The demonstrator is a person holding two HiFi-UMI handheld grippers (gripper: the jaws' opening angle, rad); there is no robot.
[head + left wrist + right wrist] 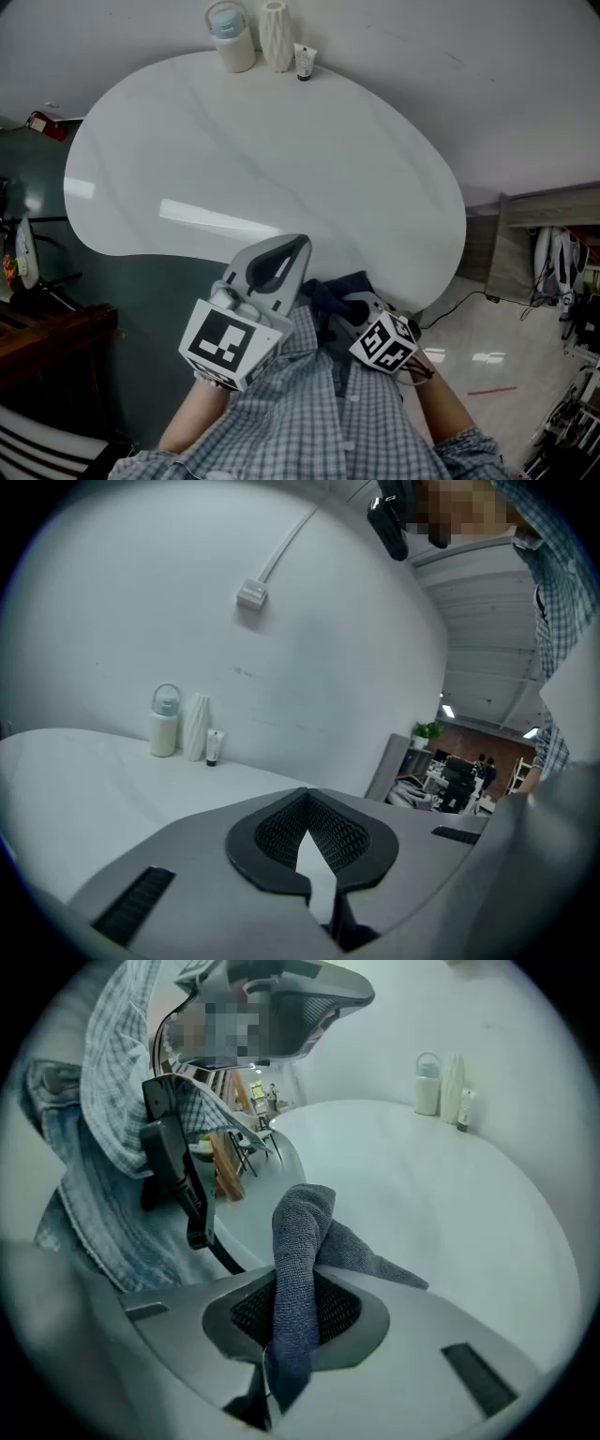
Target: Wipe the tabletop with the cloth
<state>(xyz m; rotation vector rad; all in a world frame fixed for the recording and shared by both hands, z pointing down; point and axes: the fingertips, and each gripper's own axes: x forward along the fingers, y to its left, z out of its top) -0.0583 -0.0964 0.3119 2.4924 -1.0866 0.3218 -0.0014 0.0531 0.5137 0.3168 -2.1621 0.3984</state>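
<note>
At the near edge of the white tabletop [281,141], the right gripper [298,1290] is clamped on a dark grey-blue cloth [302,1227], a thick fold of which stands out past its jaws. Just beside it, the left gripper [307,803] reaches over that edge, jaws together on nothing. At the tabletop's far edge stand a blue-lidded bottle [231,36], a ribbed white vase [277,36] and a small tube [305,63].

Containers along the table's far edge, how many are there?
3: a white bottle with a pale blue lid at left, a ribbed white vase in the middle, a small black-capped tube at right. None looks hidden.
</note>
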